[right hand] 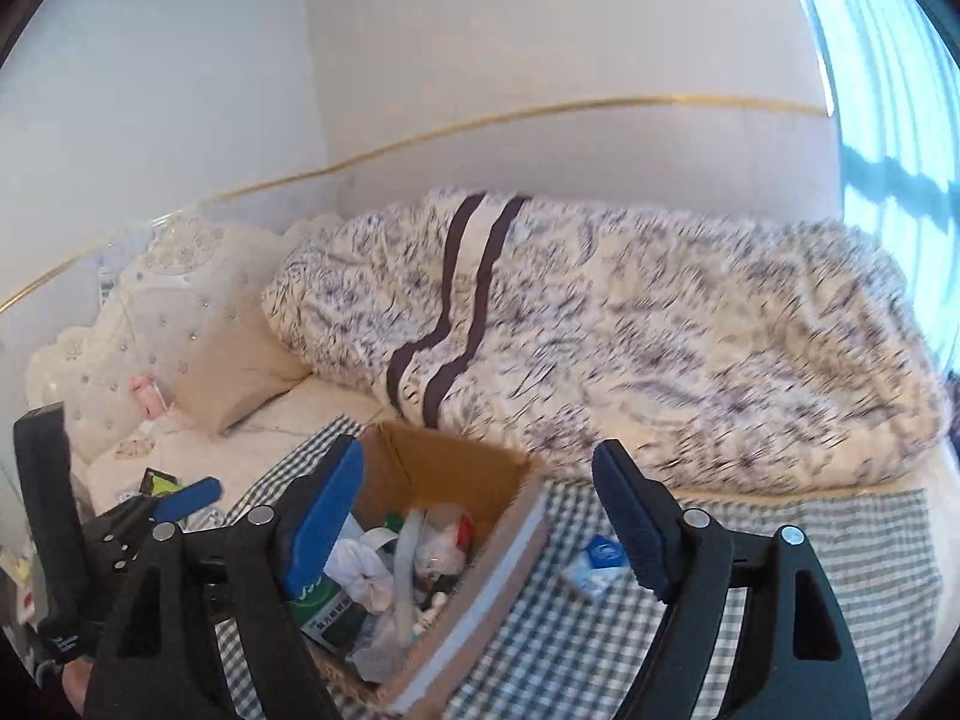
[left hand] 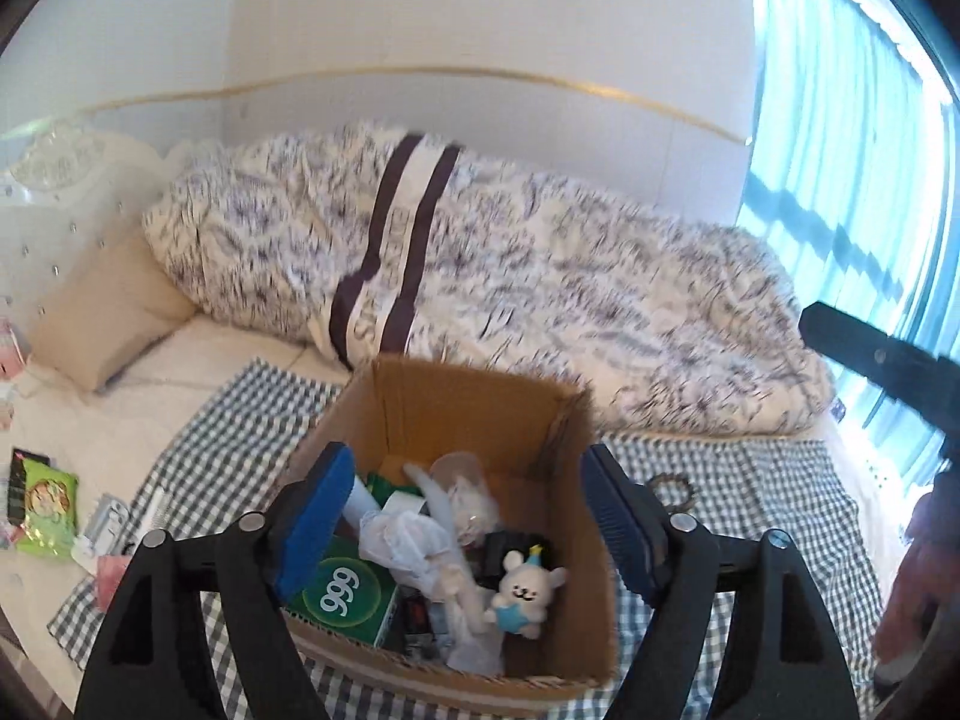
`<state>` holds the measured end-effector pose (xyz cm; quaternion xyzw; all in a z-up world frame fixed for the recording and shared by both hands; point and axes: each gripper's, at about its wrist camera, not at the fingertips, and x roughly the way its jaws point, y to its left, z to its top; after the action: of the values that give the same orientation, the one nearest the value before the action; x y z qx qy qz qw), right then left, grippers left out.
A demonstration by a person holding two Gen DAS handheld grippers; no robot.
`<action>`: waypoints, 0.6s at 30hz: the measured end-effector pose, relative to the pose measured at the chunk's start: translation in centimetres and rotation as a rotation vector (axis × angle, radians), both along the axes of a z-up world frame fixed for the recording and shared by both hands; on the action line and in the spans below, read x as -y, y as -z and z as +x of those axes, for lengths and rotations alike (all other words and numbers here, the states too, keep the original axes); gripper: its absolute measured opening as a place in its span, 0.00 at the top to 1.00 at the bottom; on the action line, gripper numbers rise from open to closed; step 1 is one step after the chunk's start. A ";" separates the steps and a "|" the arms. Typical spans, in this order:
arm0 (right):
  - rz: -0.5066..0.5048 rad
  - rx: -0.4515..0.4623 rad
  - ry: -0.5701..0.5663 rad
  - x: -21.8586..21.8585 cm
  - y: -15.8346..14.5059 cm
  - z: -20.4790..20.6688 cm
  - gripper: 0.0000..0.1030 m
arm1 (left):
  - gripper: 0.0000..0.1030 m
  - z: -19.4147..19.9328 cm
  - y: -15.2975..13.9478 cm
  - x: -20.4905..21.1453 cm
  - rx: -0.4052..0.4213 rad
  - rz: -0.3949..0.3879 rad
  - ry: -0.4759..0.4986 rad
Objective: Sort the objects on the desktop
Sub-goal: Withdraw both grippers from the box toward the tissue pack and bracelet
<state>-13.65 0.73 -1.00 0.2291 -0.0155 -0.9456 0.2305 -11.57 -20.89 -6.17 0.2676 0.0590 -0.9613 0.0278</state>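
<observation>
The bed (left hand: 198, 360) carried everything, with a rumpled patterned duvet (left hand: 480, 276) heaped along the wall and a gingham cloth (left hand: 750, 516) spread at the near edge. On that cloth stood the open cardboard box (left hand: 456, 402), already holding a green "999" carton (left hand: 348, 594), crumpled white wrapping (left hand: 402, 534) and a small white plush toy (left hand: 528, 588).

The left gripper (left hand: 465, 522) hovered just above the box with its jaws spread wide and nothing between them. The right gripper (right hand: 480, 522) hung over the box's right wall and the cloth beside it, jaws likewise apart and empty.

Unsorted things lay on both sides of the box: a green snack packet (left hand: 45, 504) well to its left on the bare sheet, a dark ring-shaped item (left hand: 675, 489) just right of it, and a small blue-and-white packet (right hand: 597, 567) on the gingham.

The risk, I judge, was a jaw catching the box's thin wall on the way to a flat item — that could tip or drag the box. The flat packets also sat on soft bedding, so a pinch might gather cloth instead.

Only the left view showed the snack packet and plush clearly; only the right view showed the blue-and-white packet — and the other gripper's blue pad at far left.
</observation>
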 end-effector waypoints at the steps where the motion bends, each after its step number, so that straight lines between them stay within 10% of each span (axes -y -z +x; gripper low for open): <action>1: 0.010 -0.017 0.008 -0.8 -0.8 0.8 0.23 | 0.19 0.7 -0.4 -0.5 -0.020 -0.007 0.005; 18: 0.096 -0.061 0.133 -10.9 -2.9 8.4 0.12 | 0.02 5.8 -7.6 -7.7 -0.168 -0.025 0.008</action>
<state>-5.29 11.61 1.92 0.2096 0.0216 -0.9650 0.1561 -5.74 -13.22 1.47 0.1857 0.0480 -0.9812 0.0222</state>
